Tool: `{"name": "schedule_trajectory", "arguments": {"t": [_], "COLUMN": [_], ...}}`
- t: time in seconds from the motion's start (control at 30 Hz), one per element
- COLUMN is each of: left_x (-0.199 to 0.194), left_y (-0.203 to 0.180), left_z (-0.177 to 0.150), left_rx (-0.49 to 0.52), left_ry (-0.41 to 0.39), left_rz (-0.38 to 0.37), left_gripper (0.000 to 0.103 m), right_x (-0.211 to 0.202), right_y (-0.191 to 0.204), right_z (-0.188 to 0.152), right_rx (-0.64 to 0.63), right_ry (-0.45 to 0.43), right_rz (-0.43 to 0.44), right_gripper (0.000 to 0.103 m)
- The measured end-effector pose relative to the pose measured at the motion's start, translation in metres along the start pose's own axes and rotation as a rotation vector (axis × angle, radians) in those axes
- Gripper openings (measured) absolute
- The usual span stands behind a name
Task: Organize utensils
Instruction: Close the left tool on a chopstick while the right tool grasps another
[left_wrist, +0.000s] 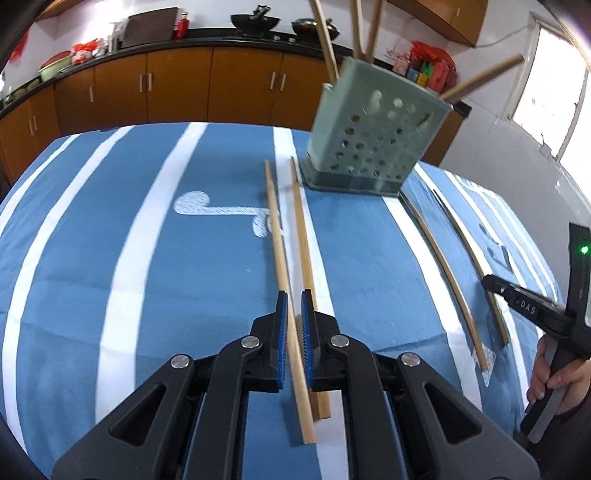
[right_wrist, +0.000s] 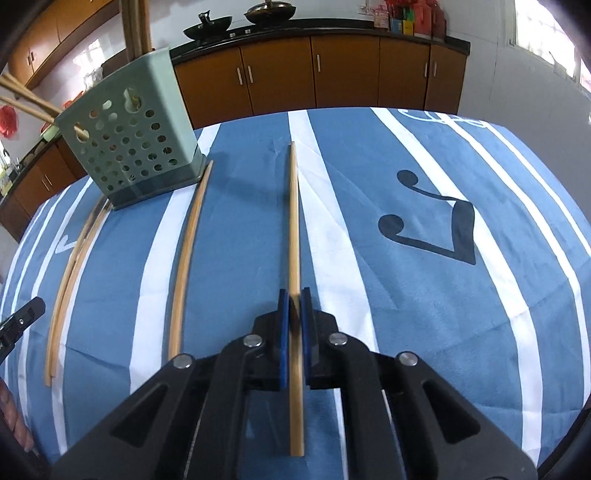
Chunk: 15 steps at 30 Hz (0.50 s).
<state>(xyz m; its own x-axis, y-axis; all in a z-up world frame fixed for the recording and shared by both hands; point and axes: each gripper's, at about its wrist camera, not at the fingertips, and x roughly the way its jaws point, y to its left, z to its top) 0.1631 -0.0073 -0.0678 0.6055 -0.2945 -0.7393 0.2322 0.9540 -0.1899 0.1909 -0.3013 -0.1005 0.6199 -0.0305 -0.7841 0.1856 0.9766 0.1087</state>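
Left gripper (left_wrist: 293, 301) and right gripper (right_wrist: 294, 297) each clenched on one chopstick (left_wrist: 286, 280) (right_wrist: 294, 236); off-centre grips, stick could pivot, miss green holder (right_wrist: 129, 144)

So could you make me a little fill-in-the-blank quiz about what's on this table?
1. The green holder is dotted with round ____.
2. Loose on the cloth lie ____ chopsticks.
3. The right claw is shut on ____ chopstick.
4. The cloth is blue with ____ stripes.

Missing words: holes; four; one; white
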Motion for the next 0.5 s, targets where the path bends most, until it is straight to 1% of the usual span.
{"name": "schedule_trajectory", "arguments": {"t": [0.1, 0.17, 0.27, 0.37, 0.5], "left_x": [0.007, 0.007, 0.011, 0.012, 0.013], "left_y": [-0.005, -0.006, -0.004, -0.003, -0.009], "left_z": [-0.002, -0.002, -0.002, -0.001, -0.003], "left_rx": [0.02, 0.036, 0.031, 0.032, 0.076], "left_ry": [0.021, 0.016, 0.031, 0.026, 0.014], "left_rz": [0.014, 0.038, 0.067, 0.081, 0.117], "left_gripper": [0.008, 0.008, 0.008, 0.008, 0.008], "right_x": [0.0, 0.0, 0.0, 0.0, -0.001], "right_y": [-0.001, -0.001, 0.0, -0.001, 0.0], "right_z": [0.0, 0.0, 0.0, 0.0, -0.001], "right_rx": [-0.003, -0.003, -0.009, -0.011, -0.016], "right_ry": [0.0, 0.0, 0.0, 0.001, 0.002], "right_rz": [0.004, 0.006, 0.004, 0.01, 0.013], "right_gripper": [0.008, 0.008, 0.008, 0.008, 0.009]}}
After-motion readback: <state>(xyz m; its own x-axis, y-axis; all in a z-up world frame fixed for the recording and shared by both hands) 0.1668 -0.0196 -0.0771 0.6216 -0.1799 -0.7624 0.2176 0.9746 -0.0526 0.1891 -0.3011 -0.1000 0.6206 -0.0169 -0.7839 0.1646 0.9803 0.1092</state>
